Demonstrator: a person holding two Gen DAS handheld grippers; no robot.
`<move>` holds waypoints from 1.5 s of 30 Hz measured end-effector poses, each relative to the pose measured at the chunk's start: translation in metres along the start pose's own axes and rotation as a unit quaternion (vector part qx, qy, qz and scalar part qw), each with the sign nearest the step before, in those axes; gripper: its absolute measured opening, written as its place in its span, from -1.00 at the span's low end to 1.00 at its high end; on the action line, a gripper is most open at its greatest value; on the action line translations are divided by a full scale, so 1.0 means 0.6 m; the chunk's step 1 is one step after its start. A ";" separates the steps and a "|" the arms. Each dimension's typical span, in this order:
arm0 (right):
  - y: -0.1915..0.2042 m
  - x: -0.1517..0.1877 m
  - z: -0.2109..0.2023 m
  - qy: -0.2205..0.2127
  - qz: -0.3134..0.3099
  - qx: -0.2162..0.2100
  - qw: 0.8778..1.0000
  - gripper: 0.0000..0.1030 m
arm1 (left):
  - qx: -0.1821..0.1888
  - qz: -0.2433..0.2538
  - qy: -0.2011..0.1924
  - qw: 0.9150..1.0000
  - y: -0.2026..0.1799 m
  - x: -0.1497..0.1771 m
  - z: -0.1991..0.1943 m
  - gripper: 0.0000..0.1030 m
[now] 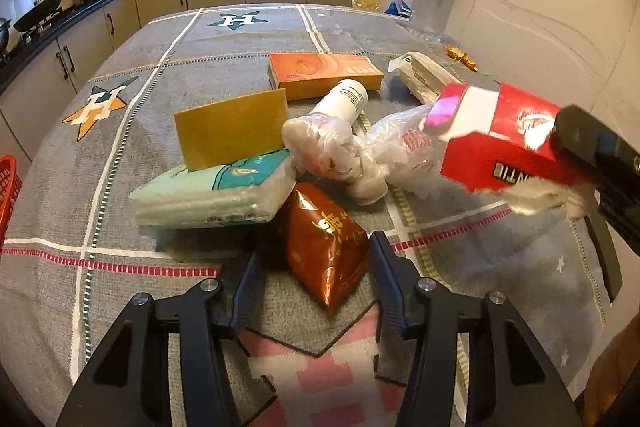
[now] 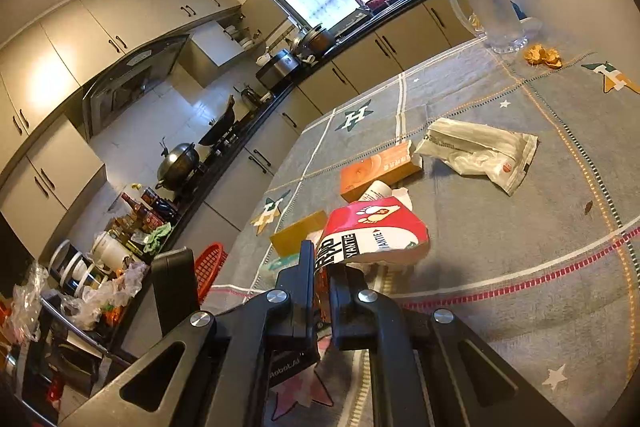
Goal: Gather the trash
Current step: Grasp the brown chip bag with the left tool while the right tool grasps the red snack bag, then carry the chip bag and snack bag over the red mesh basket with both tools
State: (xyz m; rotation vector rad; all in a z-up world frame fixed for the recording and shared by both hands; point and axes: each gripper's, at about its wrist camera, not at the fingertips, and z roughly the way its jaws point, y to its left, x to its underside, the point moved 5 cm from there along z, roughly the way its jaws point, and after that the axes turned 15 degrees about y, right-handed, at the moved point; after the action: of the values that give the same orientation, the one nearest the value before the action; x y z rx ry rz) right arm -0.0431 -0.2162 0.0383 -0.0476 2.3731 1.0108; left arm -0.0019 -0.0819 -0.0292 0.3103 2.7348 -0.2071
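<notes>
Our right gripper [image 2: 322,267] has its fingers clamped on one end of a red and white box [image 2: 374,231], which we hold in the air above the tabletop [image 2: 520,259]. In the left wrist view the same box [image 1: 500,143] hangs at the right, tilted, with the right gripper's dark fingers [image 1: 576,143] pinching its far end and a bit of white fluff just beneath it.

Our left gripper [image 1: 316,267] points down at the pile, fingers apart, one on each side of a brown foil packet [image 1: 324,243] that lies on the grey patterned cloth. Whether the pads touch the packet we cannot tell.

Just beyond the packet sit a pale green tissue pack [image 1: 212,191], with a yellow card [image 1: 232,131] leaning on it, and some crumpled clear plastic bags [image 1: 340,151]. A white bottle [image 1: 344,99] lies on its side behind the bags, close to an orange box [image 1: 324,75]. A flattened white wrapper [image 1: 424,75] lies to the right of that box. A red basket [image 1: 8,187] shows at the left edge, beside the tabletop.
</notes>
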 end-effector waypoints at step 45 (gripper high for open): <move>0.105 0.061 0.046 0.034 -0.097 0.048 0.993 -0.86 | -0.035 -0.001 -0.097 0.995 0.087 0.098 -0.119 -0.18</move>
State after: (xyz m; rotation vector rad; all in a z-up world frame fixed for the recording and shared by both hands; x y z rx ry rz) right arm -0.0763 -0.1462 0.0456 -0.2759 2.4205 0.8133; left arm -0.0674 -0.0076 0.0086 0.2531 2.5446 -0.1332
